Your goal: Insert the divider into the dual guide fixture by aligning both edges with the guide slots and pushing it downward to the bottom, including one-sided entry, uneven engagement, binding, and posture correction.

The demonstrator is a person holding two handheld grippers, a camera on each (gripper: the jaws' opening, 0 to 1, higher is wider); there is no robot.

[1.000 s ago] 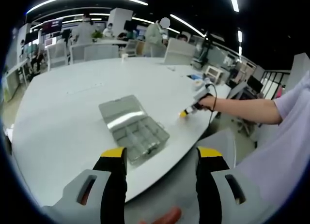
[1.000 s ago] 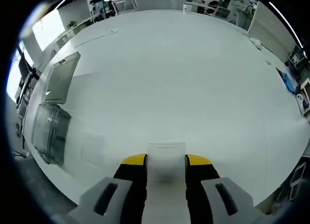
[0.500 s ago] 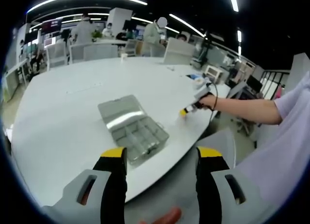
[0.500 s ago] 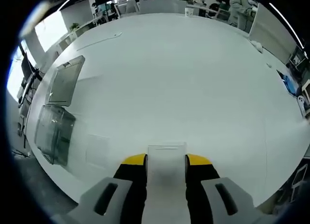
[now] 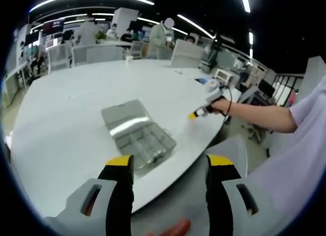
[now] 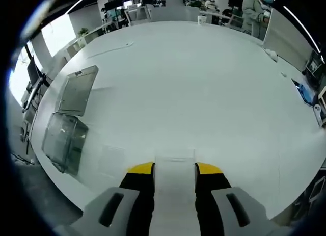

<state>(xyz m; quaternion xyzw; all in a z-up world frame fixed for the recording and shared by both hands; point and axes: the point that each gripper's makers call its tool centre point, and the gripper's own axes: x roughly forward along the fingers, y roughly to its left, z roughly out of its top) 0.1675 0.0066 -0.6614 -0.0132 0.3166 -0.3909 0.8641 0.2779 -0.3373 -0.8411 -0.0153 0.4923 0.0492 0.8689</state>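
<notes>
Clear plastic, the compartment box (image 5: 138, 135) lies open near the table's (image 5: 61, 124) near edge, its lid flat behind it toward the middle; I can't make out anything in its compartments, and I can read no writing anywhere. My left gripper (image 5: 169, 164) stands wide with nothing between its jaws, off the table's edge. My right gripper (image 6: 174, 168) is clamped on the translucent divider (image 6: 174, 167), above the table's edge, well apart from the box.

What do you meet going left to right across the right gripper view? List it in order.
Open clear compartment box at the left edge of the white table → second loose clear divider lying flat on the table → right gripper, shut on a clear divider.
</notes>
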